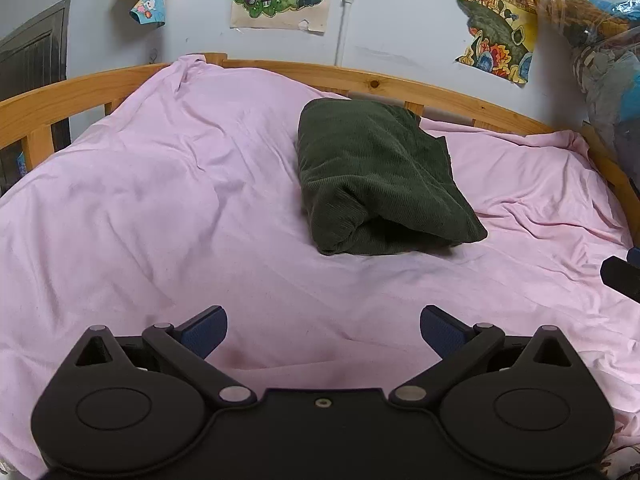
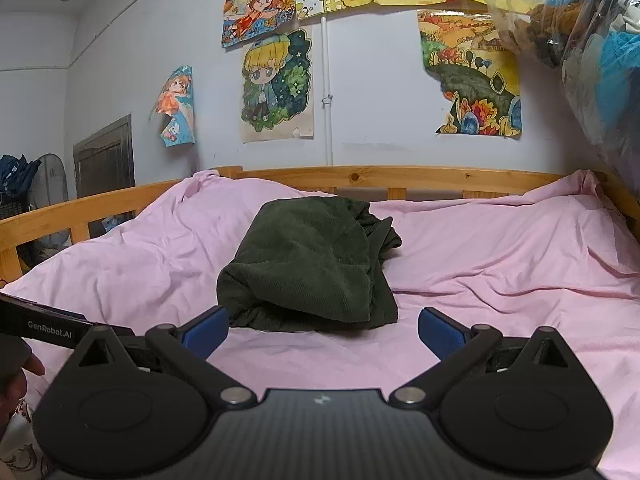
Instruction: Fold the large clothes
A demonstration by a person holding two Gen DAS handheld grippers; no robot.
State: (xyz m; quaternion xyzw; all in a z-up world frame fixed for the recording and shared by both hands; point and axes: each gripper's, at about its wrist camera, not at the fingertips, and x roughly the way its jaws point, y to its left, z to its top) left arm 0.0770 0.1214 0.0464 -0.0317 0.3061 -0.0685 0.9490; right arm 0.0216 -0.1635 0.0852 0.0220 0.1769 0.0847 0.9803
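The left gripper (image 1: pixel 323 330) is hovering low over the pink sheet (image 1: pixel 140 208), its fingers spread wide and holding nothing. The dark green garment (image 1: pixel 372 176) is lying as a compact folded bundle toward the far middle of the bed, well apart from those fingers. The right gripper (image 2: pixel 323 330) is likewise gaping empty, with the bundle just beyond its fingertips. Folding is looking essentially finished (a loose edge is trailing at the far right).
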